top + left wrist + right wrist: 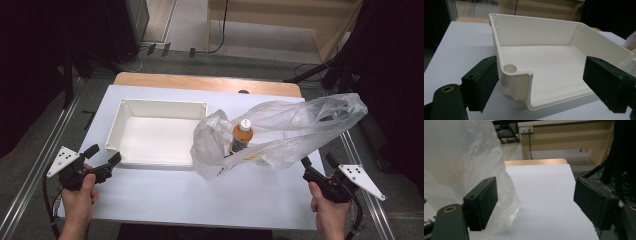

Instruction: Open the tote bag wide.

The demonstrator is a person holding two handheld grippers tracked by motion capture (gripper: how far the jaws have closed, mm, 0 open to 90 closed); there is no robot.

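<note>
White-topped table (165, 192) with a wooden far edge, bearing an open white plastic tray (131, 107) and, just beside it, a crumpled translucent plastic bag (295, 127).

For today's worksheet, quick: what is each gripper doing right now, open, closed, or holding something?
Left gripper: open, holding nothing, jaws either side of the white tray corner.
Right gripper: open, holding nothing, beside the plastic bag.

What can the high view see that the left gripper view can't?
High view alone: the bottle standing inside the clear bag, both hands, and the right gripper, open beside the bag. Left gripper view alone: a close look at the tray's near corner, with its round socket, sitting between the open black pads without touching them. Both: the white tray, the white table and the left gripper.
</note>
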